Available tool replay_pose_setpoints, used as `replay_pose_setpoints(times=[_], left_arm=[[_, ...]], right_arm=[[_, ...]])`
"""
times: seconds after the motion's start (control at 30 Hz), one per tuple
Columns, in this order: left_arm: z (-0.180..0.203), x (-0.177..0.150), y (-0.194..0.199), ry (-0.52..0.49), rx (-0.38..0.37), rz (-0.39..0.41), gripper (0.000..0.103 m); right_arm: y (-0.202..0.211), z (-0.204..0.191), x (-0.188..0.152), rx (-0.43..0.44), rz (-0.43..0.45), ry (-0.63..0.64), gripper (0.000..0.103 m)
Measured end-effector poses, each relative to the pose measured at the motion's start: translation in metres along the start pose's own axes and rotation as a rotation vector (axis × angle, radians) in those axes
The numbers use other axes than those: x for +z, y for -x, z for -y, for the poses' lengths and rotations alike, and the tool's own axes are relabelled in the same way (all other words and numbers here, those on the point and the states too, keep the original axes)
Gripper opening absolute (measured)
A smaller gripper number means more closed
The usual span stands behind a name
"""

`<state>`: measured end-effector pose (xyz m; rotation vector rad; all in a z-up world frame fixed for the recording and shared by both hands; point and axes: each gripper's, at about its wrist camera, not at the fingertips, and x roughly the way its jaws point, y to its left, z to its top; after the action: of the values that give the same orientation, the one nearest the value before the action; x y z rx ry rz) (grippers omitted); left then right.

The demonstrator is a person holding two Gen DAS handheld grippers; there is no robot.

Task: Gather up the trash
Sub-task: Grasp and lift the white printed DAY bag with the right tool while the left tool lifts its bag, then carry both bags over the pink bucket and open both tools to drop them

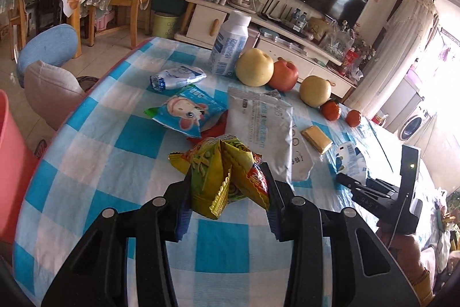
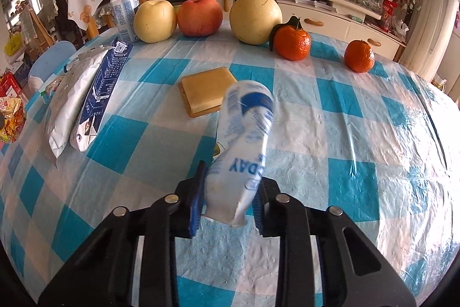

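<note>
We saw the left gripper [image 1: 228, 186] clamped on a crumpled yellow snack wrapper [image 1: 227, 177], its jaws pressed against both sides of the foil, above the blue-and-white checked tablecloth [image 1: 135, 140]. From that wrapper, a blue cartoon snack packet [image 1: 187, 112] lay at about eleven o'clock, and a crushed water bottle [image 1: 178, 78] lay beyond it in the same direction. A white plastic mailer bag [image 1: 261, 131] lay at one o'clock, just beside the wrapper, and a small tan biscuit [image 1: 316, 138] sat at two o'clock. A pink bin [image 1: 11, 163] showed at nine o'clock, off the table's edge.

The right gripper [image 2: 230, 189] held a squashed white-and-blue carton [image 2: 244, 143], its jaws narrowed onto the lower end so the carton stood up between them. The biscuit [image 2: 207, 91] was at eleven o'clock from it, close behind.

Along the far edge, at twelve o'clock, stood a white bottle [image 2: 125, 10], two pears [image 2: 155, 20], an apple [image 2: 199, 16] and two tangerines [image 2: 291, 43].
</note>
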<state>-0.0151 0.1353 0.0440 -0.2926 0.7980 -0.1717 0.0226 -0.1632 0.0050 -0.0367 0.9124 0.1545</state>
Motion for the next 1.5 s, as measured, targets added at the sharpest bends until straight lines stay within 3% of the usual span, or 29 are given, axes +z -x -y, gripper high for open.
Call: replay_pose_setpoints(times=[0.27,0.73,0.97,1.17,1.5], left_arm=[[-0.028,-0.001,-0.004,0.029,0.029,-0.005,0.044],[-0.039,0.006,0.02,0.003,0.05,0.06,0.044],[-0.056,0.013,0.044,0.034,0.073,0.117,0.044],[-0.095,0.023,0.078,0.101,0.143,0.188,0.044],[-0.206,0.022,0.13,0.324,0.4,0.261,0.044]], right_arm=[[0.012,-0.002,-0.006,0.084,0.032,-0.049,0.028],[0.068,-0.059,0.001,0.15,0.157,0.012,0.028],[0.094,-0.126,0.01,0.238,0.183,0.119,0.028],[0.105,-0.205,0.018,0.328,0.185,0.253,0.028],[0.105,-0.355,0.037,0.496,0.171,0.478,0.028]])
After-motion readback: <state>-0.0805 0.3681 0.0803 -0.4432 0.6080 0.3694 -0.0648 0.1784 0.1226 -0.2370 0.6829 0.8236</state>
